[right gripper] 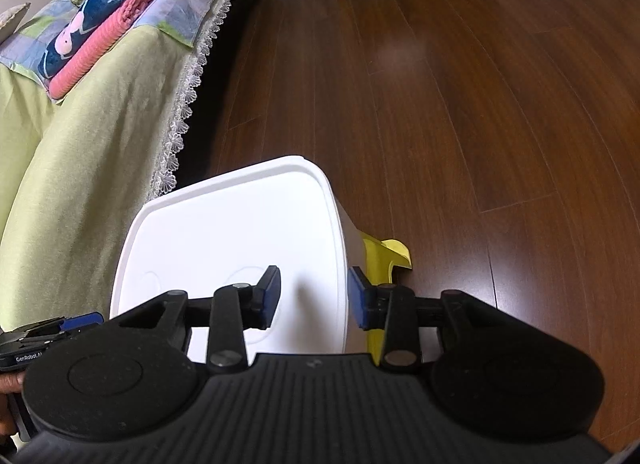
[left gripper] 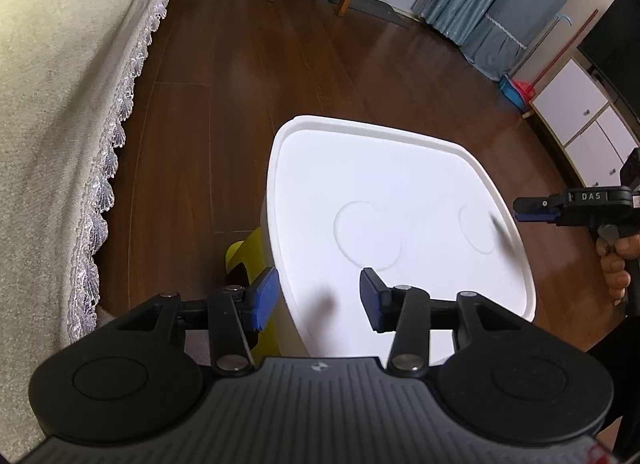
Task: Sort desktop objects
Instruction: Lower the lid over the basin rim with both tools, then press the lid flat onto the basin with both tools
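Below both of your grippers sits a white table top [left gripper: 384,184] with a raised rim and two shallow round recesses moulded into it; nothing rests in either recess. Near the right edge of the left wrist view a thin dark streak [left gripper: 501,230] crosses the right-hand recess, slanting from upper left to lower right, but it is too blurred to tell what it is or whether it is an object at all.

Your left gripper [left gripper: 318,298] hangs over the near left corner of the top, its blue-padded jaws spread apart with nothing between them. Your right gripper [right gripper: 314,296] hovers over the right edge of the top, jaws likewise parted and empty. It also shows at the right edge of the left wrist view, held by your hand [left gripper: 614,264].

A yellow stool [right gripper: 384,260] stands just beside the table on the brown wooden floor [right gripper: 460,104]. A green bed cover [right gripper: 80,164] with a lace trim fills the left of the right wrist view, with folded blankets [right gripper: 100,20] at upper left.
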Demonstrator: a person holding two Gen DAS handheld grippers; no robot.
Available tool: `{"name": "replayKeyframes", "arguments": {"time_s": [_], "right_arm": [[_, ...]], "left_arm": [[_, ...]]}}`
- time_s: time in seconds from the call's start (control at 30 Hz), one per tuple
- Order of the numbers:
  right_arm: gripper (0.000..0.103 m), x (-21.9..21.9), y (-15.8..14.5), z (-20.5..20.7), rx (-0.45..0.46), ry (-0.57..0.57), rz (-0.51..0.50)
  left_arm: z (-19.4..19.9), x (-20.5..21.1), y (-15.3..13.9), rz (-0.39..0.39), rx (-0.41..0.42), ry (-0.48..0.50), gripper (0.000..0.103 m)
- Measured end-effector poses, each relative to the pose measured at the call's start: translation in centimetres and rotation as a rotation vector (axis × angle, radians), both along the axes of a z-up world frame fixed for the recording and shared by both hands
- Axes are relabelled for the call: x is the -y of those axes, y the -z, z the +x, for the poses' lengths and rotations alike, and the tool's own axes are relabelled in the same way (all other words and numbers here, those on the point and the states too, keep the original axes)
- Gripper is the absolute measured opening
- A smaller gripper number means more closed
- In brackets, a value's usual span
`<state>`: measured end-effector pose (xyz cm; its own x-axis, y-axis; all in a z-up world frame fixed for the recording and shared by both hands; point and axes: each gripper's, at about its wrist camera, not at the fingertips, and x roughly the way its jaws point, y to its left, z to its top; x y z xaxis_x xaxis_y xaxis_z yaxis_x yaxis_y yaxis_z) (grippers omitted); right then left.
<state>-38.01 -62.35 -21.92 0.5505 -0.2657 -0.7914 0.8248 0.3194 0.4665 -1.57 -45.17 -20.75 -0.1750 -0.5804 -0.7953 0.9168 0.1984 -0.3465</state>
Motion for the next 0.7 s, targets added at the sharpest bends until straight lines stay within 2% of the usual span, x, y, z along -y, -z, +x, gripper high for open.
{"name": "replayKeyframes", "arguments": {"time_s": [0.1, 0.27, 0.47, 0.6, 0.7], "right_arm": [[0.036, 0.0, 0.2, 0.2, -0.015, -0.003, 0.007], [0.046, -0.4, 0.7, 0.8, -0.06, -0.026, 0.017], [0.048, -0.8, 1.3, 1.6, -0.174, -0.062, -0.011], [0.052, -0.7, 1.6, 1.6, -0.187, -0.051, -0.013], [0.052, -0.8, 1.7, 1.6, -0.192, -0.053, -0.02]], "left_arm": [[-0.2, -0.1, 0.0, 0.009, 0.033, -0.001, 0.058], [-0.1, -0.3, 0.4, 0.043, 0.057, -0.009, 0.058], [-1.2, -0.4, 1.2, 0.091, 0.111, 0.013, 0.059], [-2.2, -0.4, 1.1, 0.098, 0.17, 0.011, 0.07], [-2.5, -0.3, 1.0, 0.099, 0.178, 0.013, 0.071]]}}
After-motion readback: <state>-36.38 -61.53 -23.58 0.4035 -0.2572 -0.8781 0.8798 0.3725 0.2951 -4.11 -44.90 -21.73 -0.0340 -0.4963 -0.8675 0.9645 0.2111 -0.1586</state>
